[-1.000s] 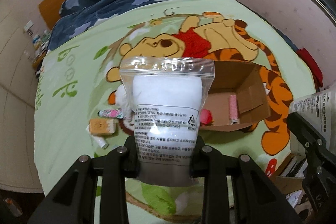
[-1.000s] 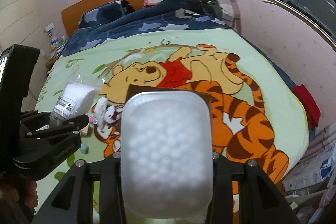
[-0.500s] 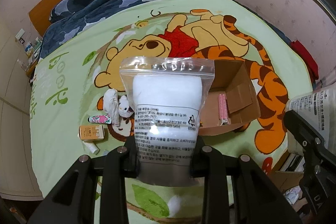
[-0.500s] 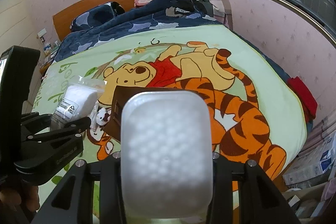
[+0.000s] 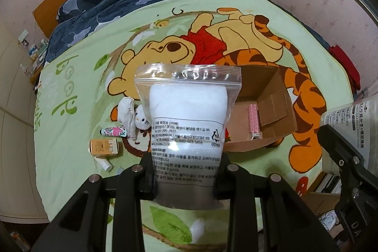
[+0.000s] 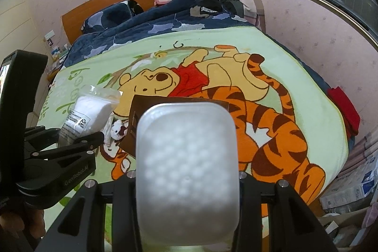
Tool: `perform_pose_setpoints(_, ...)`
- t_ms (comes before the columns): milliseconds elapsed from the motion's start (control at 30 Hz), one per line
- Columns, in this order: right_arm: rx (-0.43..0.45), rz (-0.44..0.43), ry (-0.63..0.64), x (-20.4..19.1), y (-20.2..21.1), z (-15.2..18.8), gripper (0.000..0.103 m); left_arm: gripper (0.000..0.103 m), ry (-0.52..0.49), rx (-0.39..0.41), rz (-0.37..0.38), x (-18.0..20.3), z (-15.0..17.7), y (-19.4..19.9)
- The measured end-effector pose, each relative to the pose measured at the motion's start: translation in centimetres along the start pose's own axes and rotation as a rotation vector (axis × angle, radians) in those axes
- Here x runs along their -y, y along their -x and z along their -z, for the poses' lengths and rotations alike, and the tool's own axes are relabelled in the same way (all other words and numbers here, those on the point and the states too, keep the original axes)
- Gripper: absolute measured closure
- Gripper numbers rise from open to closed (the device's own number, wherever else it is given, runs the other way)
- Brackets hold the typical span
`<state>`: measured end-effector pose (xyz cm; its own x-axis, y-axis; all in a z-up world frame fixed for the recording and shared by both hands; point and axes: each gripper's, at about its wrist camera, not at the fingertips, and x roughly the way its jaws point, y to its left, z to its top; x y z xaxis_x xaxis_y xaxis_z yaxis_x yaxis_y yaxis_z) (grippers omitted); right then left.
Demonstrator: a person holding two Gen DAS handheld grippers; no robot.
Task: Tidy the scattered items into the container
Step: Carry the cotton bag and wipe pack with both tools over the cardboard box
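— What has changed over the bed?
— Both cameras have risen; the cardboard box near its foot edge now shows whole.
— And the loads?
— Left hand-held gripper stays clenched on the cotton bag, right hand-held gripper on the white tub, neither boxed yet.

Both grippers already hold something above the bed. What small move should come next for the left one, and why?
Probably carry the left gripper forward and a little right, over the open cardboard box. Its jaws are shut on the zip bag of cotton, held above the blanket, and the box, with a pink item inside, has room.
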<state>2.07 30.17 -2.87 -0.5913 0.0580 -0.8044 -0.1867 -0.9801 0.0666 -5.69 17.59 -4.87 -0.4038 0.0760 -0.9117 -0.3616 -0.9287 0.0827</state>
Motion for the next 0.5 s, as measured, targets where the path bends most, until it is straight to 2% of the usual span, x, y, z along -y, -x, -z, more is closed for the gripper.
perform_pose_setpoints(500,-0.016,-0.003,-0.005,0.20,-0.81,-0.28,0.063,0.071,-0.002,-0.030,0.015,-0.24,-0.40,-1.09)
